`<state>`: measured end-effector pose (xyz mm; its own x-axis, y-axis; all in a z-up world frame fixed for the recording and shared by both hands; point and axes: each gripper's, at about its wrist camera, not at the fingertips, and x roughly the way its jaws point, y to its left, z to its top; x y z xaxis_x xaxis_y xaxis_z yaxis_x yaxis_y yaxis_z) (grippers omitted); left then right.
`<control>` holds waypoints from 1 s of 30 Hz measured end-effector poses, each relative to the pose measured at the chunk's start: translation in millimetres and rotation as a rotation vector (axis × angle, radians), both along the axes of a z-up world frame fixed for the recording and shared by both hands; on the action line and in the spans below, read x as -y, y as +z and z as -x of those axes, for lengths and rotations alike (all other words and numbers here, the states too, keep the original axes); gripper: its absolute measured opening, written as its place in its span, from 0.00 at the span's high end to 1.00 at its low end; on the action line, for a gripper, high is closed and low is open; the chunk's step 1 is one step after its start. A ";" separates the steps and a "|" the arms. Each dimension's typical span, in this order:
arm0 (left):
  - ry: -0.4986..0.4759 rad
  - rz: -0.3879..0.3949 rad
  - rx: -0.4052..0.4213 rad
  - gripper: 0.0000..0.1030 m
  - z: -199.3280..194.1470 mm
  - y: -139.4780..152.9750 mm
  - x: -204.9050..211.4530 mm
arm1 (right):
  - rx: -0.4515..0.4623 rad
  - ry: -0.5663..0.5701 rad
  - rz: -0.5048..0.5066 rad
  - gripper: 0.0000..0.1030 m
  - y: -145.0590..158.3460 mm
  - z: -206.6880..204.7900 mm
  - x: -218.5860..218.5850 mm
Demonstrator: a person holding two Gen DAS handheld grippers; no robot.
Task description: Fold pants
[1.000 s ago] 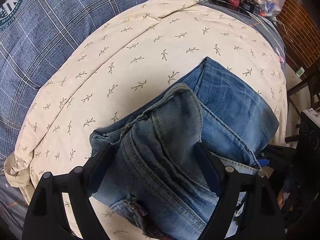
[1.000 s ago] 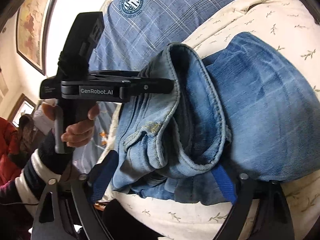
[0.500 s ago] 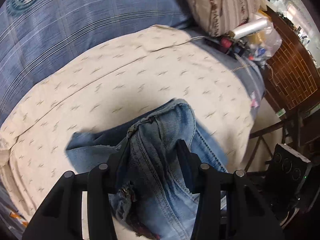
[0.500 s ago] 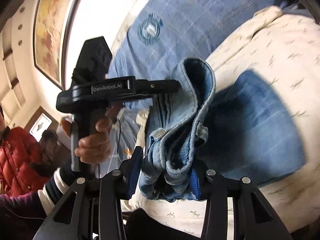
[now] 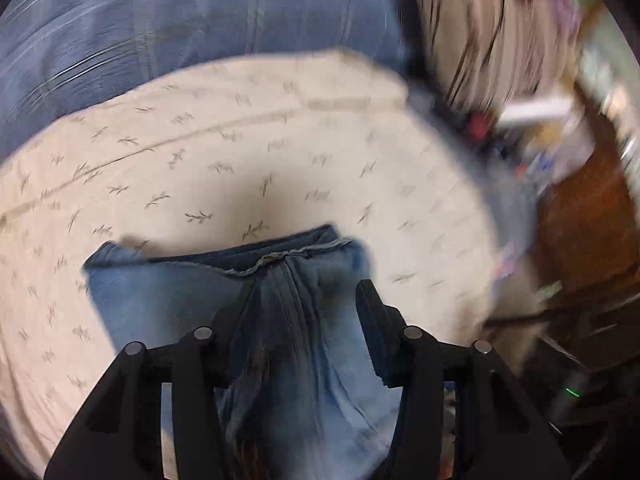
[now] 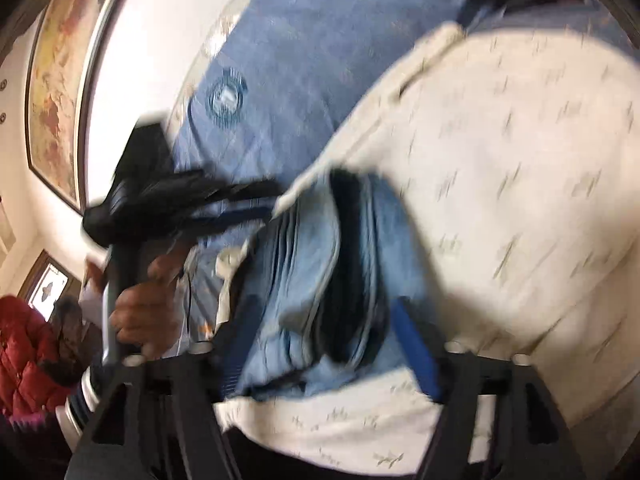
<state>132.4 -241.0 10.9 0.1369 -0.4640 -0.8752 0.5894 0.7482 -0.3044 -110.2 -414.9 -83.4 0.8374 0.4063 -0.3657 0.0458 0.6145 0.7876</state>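
Blue jeans (image 5: 168, 296) lie folded on a cream leaf-print sheet (image 5: 240, 152). My left gripper (image 5: 300, 304) is shut on a bunched fold of the jeans, which fills the gap between its black fingers. In the right wrist view my right gripper (image 6: 324, 320) is shut on the folded stack of jeans (image 6: 312, 264), held between its blue pads. The left gripper's body (image 6: 160, 204) and the hand holding it show at the left of that view. Both views are blurred by motion.
A blue plaid duvet (image 5: 160, 20) lies beyond the sheet. A striped pillow (image 5: 492, 32) and cluttered items (image 5: 532, 128) are at the far right. A wall with a framed map (image 6: 56, 92) and a person in a red jacket (image 6: 24, 352) are at the left.
Both grippers have closed on the jeans and moved the fold over the lower layer. The lifted part now lies lower and flatter, and less of the bottom layer shows.
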 end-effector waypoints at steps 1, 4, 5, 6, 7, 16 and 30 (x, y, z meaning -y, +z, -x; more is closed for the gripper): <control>0.041 0.049 0.008 0.35 -1.6 11.5 -21.9 | 0.000 -0.006 0.000 0.21 4.8 -6.7 8.8; 0.189 0.113 0.045 0.20 -2.1 13.7 -80.4 | -0.002 0.044 0.008 0.19 10.9 -33.6 9.7; 0.228 0.110 0.035 0.20 -1.5 6.5 -94.4 | 0.003 0.058 0.015 0.18 8.6 -39.3 9.3; 0.264 0.109 0.003 0.20 -1.0 -6.1 -109.2 | 0.004 0.066 0.023 0.17 7.4 -47.9 8.0; 0.296 0.120 -0.057 0.20 -1.7 -24.1 -122.9 | 0.006 0.055 0.043 0.17 6.2 -59.5 5.1; 0.386 0.136 -0.229 0.36 6.8 -69.6 -115.9 | -0.055 0.225 0.325 0.80 13.4 -109.4 -34.4; 0.438 0.135 -0.145 0.11 49.0 -49.7 -143.5 | 0.109 0.192 0.276 0.41 37.8 -35.3 -4.9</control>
<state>83.4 -97.5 -38.7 0.2257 -0.5011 -0.8354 0.1721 0.8646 -0.4721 -75.0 -410.0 -45.6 0.7955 0.4585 -0.3962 -0.1662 0.7939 0.5849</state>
